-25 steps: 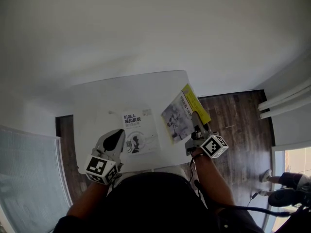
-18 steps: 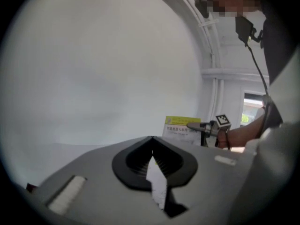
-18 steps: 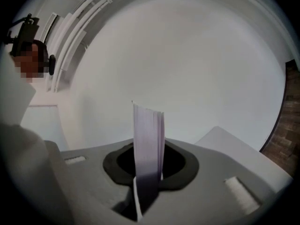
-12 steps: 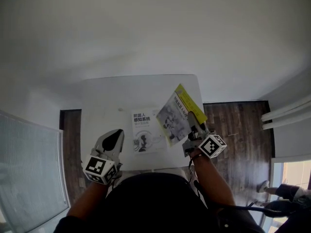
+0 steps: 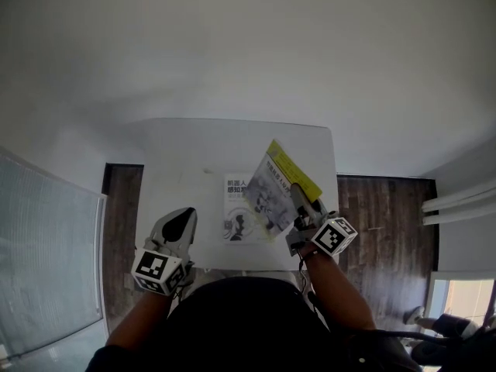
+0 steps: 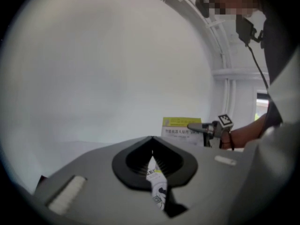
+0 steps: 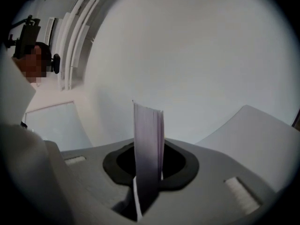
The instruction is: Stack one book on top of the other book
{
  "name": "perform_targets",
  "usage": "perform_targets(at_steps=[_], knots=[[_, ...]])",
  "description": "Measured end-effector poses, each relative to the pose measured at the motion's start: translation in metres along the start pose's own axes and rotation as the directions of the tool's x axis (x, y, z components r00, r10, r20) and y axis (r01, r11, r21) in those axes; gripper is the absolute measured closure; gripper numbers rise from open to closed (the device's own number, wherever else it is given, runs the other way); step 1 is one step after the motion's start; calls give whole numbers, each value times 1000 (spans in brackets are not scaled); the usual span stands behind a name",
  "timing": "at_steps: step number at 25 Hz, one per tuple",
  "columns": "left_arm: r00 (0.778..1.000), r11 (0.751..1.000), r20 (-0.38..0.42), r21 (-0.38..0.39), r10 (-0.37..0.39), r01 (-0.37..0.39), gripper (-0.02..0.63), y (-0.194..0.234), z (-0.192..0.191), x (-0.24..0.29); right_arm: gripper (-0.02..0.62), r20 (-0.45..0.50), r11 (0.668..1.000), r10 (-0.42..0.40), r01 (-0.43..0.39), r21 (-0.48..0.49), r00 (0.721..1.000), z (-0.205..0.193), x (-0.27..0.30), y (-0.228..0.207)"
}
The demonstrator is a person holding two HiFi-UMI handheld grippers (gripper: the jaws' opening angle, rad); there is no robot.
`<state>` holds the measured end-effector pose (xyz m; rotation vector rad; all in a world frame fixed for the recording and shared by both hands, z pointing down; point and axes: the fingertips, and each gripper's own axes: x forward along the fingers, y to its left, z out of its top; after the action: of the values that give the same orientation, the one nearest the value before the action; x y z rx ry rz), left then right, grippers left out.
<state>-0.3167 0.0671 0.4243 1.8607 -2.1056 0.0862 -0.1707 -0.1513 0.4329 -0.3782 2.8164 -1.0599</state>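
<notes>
Head view, right gripper clamped on yellow book, tilted over white book, left gripper closed, empty, near table front edge, far half bare.

The yellow-banded book hides the white book's right part from us. Our body covers the table's near edge; we cannot read either cover's print.

Yellow-edged book hangs tilted, overlapping white book lying flat.
</notes>
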Motion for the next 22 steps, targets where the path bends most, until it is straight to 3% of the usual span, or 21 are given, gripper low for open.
perform_targets(at_steps=[18,22], knots=[[993,992,12,-57,118,-117,603,6,-6,-30,520,-130,983,182,-180,28,975,-32,8,49],[993,992,22,-59,116,-114,603,8,-5,-22,520,-154,978,211,-206,42,965,-39,7,51]])
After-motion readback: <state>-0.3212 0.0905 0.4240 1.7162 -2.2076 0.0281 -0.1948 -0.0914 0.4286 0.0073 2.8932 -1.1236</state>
